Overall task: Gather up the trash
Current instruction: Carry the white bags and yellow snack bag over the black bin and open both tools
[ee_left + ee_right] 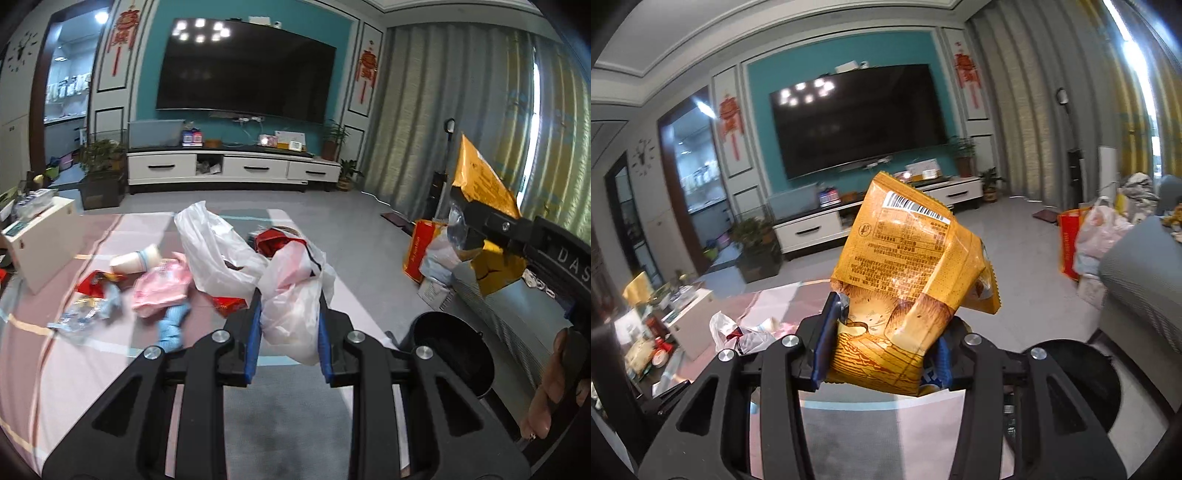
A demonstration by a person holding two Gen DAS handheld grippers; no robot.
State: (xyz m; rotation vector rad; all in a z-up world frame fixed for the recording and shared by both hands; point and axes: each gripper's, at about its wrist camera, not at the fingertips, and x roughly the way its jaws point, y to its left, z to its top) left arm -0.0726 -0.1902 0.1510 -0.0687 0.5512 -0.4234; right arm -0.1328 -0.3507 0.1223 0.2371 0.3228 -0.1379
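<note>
Over the striped pink cloth [74, 354] on the low table, the left gripper [290, 332] has its blue pads pressed on both sides of a crumpled white plastic bag [291, 295], and the bag bulges up between the jaws with a bit of pink showing through it. Just beyond it a second white bag [214, 243] stands up loose on the cloth, touching the held one, with a red wrapper [273, 240] peeking out behind. Further left on the cloth lies the rest of the trash: a paper cup [136, 260] tipped on its side, a pink packet [160, 288] beside it, a blue scrap [171, 325] at the near end of that packet, and a red and clear wrapper [92, 295] nearer the left edge. A white box [44, 240] sits at the far left of the table. To the right, off the table's near corner, a black bin [450, 350] stands on the floor with its mouth open upward. Over on that side the right gripper [882, 354] is clamped on an orange snack packet [905, 277], gripping it low down, so the packet stands up tilted to the right with its barcode at the top. From the left camera that same packet shows high at the right edge, and fingers [554, 384] of the person's hand wrap the handle below it. Far back, a big dark television [247, 70] hangs on the teal wall above a white cabinet [232, 166], and grey curtains [461, 110] hang on the right.
</note>
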